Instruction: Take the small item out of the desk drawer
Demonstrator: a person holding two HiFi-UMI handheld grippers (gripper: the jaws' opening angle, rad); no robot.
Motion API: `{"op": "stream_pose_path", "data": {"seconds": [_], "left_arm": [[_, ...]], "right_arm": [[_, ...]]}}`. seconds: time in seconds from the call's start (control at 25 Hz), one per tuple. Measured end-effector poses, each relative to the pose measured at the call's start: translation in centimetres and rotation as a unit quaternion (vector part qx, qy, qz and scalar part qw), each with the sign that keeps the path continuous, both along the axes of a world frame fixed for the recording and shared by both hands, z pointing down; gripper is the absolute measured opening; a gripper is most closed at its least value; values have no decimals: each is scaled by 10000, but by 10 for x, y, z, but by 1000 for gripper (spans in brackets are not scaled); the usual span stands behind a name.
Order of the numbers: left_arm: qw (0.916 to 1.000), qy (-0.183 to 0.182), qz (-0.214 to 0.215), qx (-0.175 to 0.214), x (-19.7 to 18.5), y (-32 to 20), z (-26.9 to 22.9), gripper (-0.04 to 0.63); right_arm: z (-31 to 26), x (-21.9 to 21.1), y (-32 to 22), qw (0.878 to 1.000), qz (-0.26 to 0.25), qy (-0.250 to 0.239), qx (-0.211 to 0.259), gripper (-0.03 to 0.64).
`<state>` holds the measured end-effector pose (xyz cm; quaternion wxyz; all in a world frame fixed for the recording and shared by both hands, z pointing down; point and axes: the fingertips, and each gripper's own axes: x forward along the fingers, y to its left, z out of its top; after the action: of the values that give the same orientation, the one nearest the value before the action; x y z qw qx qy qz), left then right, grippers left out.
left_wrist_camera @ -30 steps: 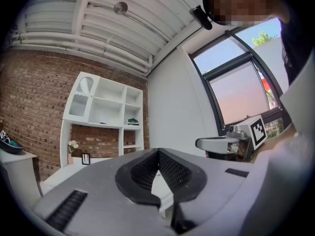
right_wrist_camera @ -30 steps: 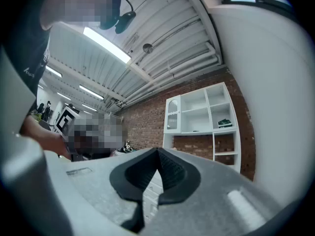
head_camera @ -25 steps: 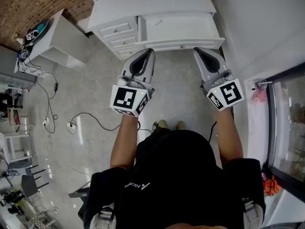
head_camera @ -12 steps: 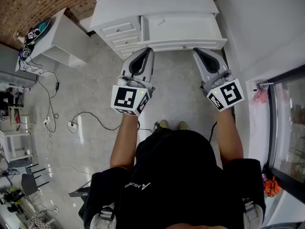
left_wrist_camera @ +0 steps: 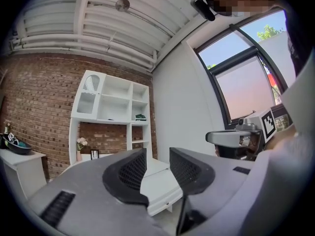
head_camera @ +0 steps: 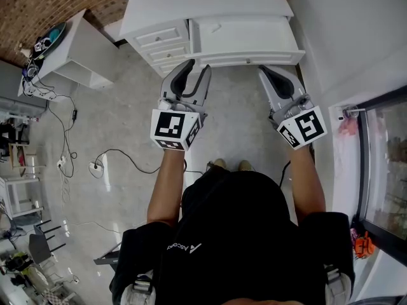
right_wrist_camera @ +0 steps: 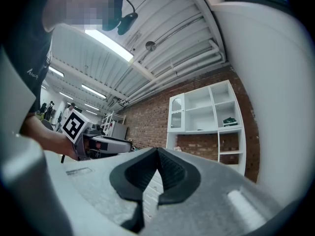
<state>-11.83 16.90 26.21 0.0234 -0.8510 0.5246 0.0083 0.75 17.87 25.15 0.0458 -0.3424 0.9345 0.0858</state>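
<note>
A white desk (head_camera: 203,2) stands ahead in the head view, with a stack of small drawers (head_camera: 159,41) on its left and a wide drawer front (head_camera: 248,38) on its right. All drawers look closed, and no small item shows. My left gripper (head_camera: 196,68) hovers just short of the desk's front edge. Its jaws are opening, and between them I see only the desk (left_wrist_camera: 160,191) beyond, past the left gripper (left_wrist_camera: 157,154). My right gripper (head_camera: 264,70) hangs near the wide drawer's right end, and the right gripper (right_wrist_camera: 157,154) is shut and empty.
A low white side cabinet (head_camera: 82,53) with a dark bowl (head_camera: 54,37) stands at the left. Cables (head_camera: 105,161) trail over the grey floor. A white wall (head_camera: 350,30) and a window (head_camera: 381,164) close off the right. A white shelf unit (left_wrist_camera: 110,107) backs onto brick.
The left gripper's jaws have spread apart from shut, and it has edged slightly towards the desk. The right gripper has hardly moved.
</note>
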Motion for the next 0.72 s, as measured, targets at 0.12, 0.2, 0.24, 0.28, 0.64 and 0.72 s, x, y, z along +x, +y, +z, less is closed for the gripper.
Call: {"op": "stream_pose_path", "data": {"seconds": [0.12, 0.2, 0.24, 0.28, 0.64, 0.72], "left_arm": [[10000, -14, 21, -17, -13, -9, 3, 146], [10000, -22, 58, -32, -21, -15, 5, 149], [10000, -39, 82, -37, -26, -18, 6, 152], [9999, -64, 105, -40, -30, -22, 7, 153], [9997, -183, 132, -116, -60, -72, 22, 175], [9996, -196, 107, -147, -62, -86, 27, 178]], "right_arm": [[2, -12, -4, 10000, 56, 28, -12, 0], [4, -21, -8, 9999, 106, 40, -18, 0], [4, -26, -10, 9999, 129, 47, -19, 0], [5, -31, -12, 9999, 146, 58, -19, 0], [21, -57, -50, 9996, 222, 156, -81, 0], [25, -58, -64, 9996, 203, 174, -89, 0]]}}
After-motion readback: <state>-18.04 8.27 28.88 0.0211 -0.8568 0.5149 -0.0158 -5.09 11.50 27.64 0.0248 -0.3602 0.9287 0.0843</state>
